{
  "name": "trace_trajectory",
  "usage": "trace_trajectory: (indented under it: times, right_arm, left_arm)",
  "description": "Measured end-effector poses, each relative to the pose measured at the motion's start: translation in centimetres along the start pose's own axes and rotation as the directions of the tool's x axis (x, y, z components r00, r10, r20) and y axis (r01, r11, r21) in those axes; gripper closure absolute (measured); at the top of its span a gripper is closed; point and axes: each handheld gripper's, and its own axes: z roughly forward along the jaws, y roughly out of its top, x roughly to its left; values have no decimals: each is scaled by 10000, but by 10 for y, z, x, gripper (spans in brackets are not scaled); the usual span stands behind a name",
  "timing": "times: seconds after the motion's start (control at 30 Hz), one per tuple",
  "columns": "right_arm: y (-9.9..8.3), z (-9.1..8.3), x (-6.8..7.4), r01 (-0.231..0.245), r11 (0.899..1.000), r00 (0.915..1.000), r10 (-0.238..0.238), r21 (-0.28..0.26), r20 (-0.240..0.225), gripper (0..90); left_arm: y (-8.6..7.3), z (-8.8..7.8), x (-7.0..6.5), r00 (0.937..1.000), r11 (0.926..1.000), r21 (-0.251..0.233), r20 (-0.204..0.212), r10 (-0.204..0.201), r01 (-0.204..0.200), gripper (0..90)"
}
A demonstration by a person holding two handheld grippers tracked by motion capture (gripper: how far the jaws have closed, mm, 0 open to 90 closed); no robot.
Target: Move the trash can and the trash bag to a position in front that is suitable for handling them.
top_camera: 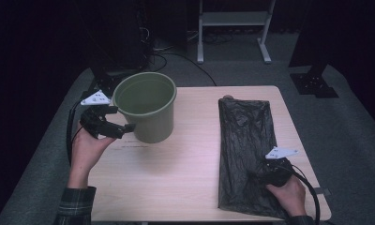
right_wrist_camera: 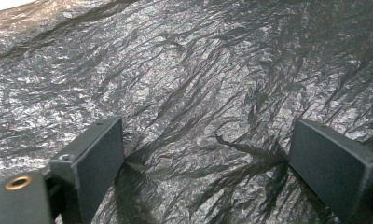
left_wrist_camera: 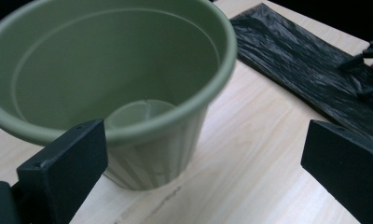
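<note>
On the table's left half, pot: a green plastic pot (top_camera: 146, 108) stands upright on the light wood table (top_camera: 190, 159), its mouth open and nothing inside; the left gripper view looks down past its rim to the round base (left_wrist_camera: 138, 112).
Pot's neighbour: a black crinkled plastic bag (top_camera: 246, 150) lies flat on the right half of the table, well apart from the pot, reaching from near the far edge to the near edge.
Left gripper: the left gripper (top_camera: 111, 126) is held just beside the pot's left wall at about mid-height; its jaws stand wide apart, the pot's near rim showing above one of them in its own view, nothing between them.
Right gripper: the right gripper (top_camera: 265, 176) rests over the near end of the bag; its own view shows the two jaws spread wide with wrinkled black film (right_wrist_camera: 198, 102) lying under and between them, not pinched.
Hands: the left hand (top_camera: 87, 150) comes out of a plaid sleeve (top_camera: 75, 206); the right hand (top_camera: 288, 194) sits at the table's near right corner.
Beyond the table: grey carpet (top_camera: 345, 122) and a white frame's legs (top_camera: 232, 28) at the far side.
</note>
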Motion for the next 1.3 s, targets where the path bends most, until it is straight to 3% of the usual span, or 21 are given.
trace_trajectory:
  times: [0.4,0.67,0.77,0.97,1.07,1.3]
  right_arm:
    - [0,0,0,4,10000,10000,-4,2,-6,89]
    - [0,0,0,-4,10000,10000,4,-3,-4,89]
    - [0,0,0,-6,10000,10000,6,-1,-4,88]
    - [0,0,0,4,10000,10000,-4,-3,1,89]
    - [0,0,0,-1,10000,10000,1,1,-7,89]
    - [0,0,0,-1,10000,10000,1,3,-6,89]
  left_arm:
    - [16,14,37,9994,9997,40,-265,-220,221,0]
    - [14,21,65,9966,9985,-64,-616,-547,544,0]
    - [13,25,73,9958,9987,32,-767,-498,502,0]
    - [8,37,82,9948,9968,585,-896,-484,537,0]
    - [6,42,83,9952,9966,507,-770,-602,642,0]
    - [3,48,85,9931,9962,416,-925,-718,759,0]
